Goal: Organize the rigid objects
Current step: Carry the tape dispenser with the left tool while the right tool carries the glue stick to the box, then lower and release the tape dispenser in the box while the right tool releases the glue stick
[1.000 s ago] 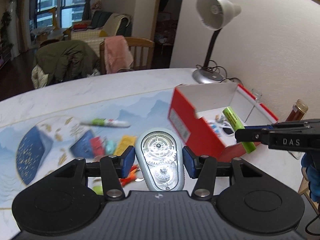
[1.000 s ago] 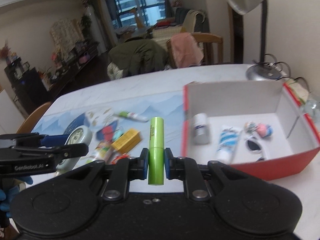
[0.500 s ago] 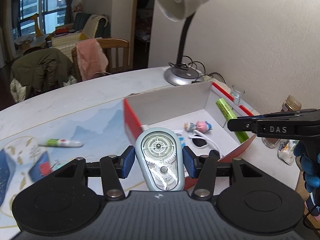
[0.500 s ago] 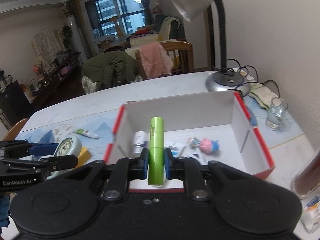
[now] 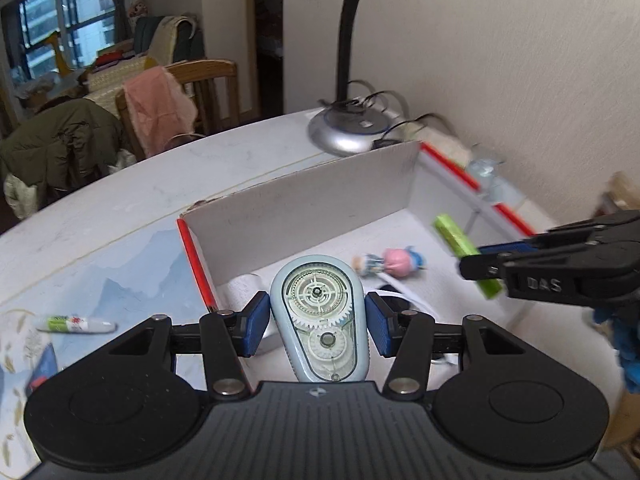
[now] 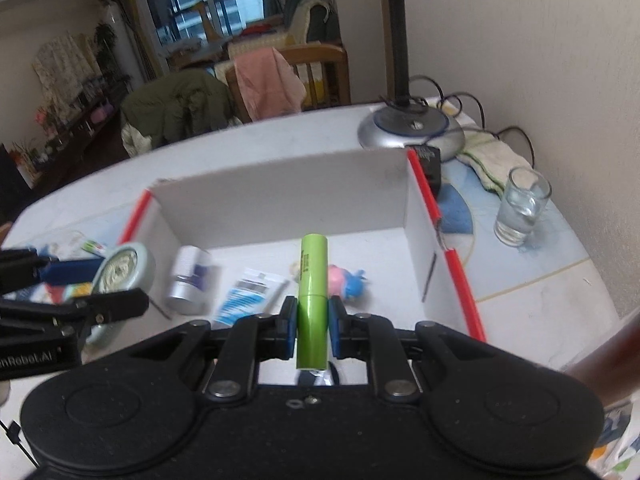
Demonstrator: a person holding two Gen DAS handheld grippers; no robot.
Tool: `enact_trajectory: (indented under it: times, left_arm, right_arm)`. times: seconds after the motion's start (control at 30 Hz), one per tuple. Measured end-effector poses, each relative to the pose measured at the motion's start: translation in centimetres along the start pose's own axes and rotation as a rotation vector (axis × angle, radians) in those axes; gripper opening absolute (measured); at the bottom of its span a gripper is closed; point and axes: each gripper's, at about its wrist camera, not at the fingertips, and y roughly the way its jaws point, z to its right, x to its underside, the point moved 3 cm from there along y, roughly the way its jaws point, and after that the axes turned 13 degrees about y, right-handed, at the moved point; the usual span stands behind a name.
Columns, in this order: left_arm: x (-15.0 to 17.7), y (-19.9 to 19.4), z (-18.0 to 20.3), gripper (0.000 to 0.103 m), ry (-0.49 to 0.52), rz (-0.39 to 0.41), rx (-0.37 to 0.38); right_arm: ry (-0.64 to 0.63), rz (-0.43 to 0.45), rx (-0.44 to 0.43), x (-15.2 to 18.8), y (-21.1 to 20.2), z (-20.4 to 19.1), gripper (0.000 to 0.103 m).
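Both grippers are hanging over the open red-edged box (image 6: 452, 264), each with something to drop in. The right gripper (image 6: 313, 322) is clamping a green tube (image 6: 313, 280) between its fingers (image 6: 289, 320), the tube's long axis running straight out along the fingers and pointing toward the box's far wall. The box floor is lying directly beneath and ahead of it, so a release looks like all that is left on this side; the little pink-and-blue figurine (image 6: 344, 278) is sitting just past the tube's right side, and the blue-and-white tube (image 6: 250, 292) is lying to its left.

The left gripper (image 5: 318, 322) is gripping a pale blue correction-tape dispenser (image 5: 319, 320), its blue pads pressed against both flanks, narrow end toward the camera and rounded end forward. It is riding above the box's near left corner, close to the red left edge (image 5: 196, 264), so it seems to need a bit more travel inward before letting go. The right gripper, I would judge, is the better placed of the two.

A white glue stick (image 5: 76, 324) is lying out on the surface (image 5: 120, 200), well apart from the box, not yet gathered.
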Motion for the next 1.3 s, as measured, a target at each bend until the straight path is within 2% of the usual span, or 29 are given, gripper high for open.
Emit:
enact_trajectory:
  times: [0.33,0.63,1.0,1.3]
  left_arm:
    - [-1.5,6.6,-0.7,0.051,-0.003,-0.121,0.008]
    - [-2.1,9.3,0.4,0.051,0.038,-0.18,0.031]
    - [-1.7,11.4,0.9,0.051,0.049,-0.294,0.079]
    - [-1.6,11.4,0.7,0.052,0.035,-0.311,0.096]
  right_arm:
    - [-0.063,-0.103,0.056,-0.2,3.8,0.3,0.015]
    - [-0.077,-0.21,0.106,0.6,6.5,1.0,0.015]
    - [-0.075,-0.248,0.096,0.9,7.3,1.2,0.015]
    - [-0.052,-0.237,0.082,0.7,6.9,1.5,0.017]
